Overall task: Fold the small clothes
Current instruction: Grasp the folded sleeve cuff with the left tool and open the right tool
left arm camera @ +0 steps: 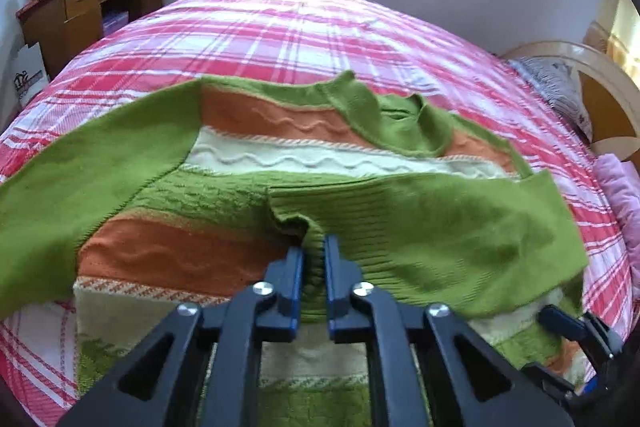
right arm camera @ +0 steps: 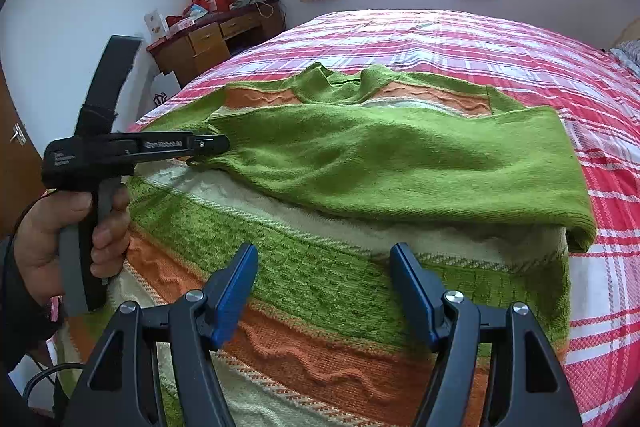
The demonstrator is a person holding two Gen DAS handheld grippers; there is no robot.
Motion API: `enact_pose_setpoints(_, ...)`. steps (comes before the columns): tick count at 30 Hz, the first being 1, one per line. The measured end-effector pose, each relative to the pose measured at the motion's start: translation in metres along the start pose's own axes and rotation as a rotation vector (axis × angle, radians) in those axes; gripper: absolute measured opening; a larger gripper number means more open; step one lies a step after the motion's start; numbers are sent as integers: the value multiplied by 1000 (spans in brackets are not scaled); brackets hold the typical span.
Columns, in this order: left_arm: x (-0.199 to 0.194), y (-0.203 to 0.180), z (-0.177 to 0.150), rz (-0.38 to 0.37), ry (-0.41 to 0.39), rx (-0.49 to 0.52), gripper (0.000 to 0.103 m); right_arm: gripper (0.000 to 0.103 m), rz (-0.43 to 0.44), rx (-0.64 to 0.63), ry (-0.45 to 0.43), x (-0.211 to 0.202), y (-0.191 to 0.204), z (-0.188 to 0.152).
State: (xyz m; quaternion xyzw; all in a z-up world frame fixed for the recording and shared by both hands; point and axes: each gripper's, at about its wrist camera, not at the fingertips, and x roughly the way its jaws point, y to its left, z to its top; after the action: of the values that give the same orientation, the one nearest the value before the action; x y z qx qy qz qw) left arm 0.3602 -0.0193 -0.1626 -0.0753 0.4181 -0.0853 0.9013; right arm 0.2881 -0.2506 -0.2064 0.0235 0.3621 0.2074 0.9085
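Pinching the ribbed cuff (left arm camera: 316, 247) of a green sleeve (right arm camera: 400, 163), the left gripper (left arm camera: 314, 251) has its blue pads clamped tight on the knit. That sleeve lies folded across the striped green, orange and cream sweater (right arm camera: 320, 287), which is spread flat on the pink plaid bed (right arm camera: 520, 59). Right gripper (right arm camera: 324, 287) hovers over the sweater's lower body, jaws wide apart, nothing between them.

A sweater (right arm camera: 320, 267) lies spread on the bed (right arm camera: 520, 47), one sleeve (right arm camera: 400, 155) folded across its front. The left tool (left arm camera: 313, 247) sits at that sleeve's cuff; the right tool (right arm camera: 324, 259) hangs over the lower body. A desk (right arm camera: 216, 35) stands beyond the bed's left side.
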Motion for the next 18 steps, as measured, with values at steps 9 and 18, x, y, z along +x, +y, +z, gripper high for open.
enact_pose_setpoints(9, -25, 14, -12, -3, -56, -21, 7, 69, 1, 2, -3, -1, 0, 0)
enact_pose_setpoints(18, -14, 22, -20, 8, -31, -74, 18, 70, 72, 104, -136, -49, -21, 28)
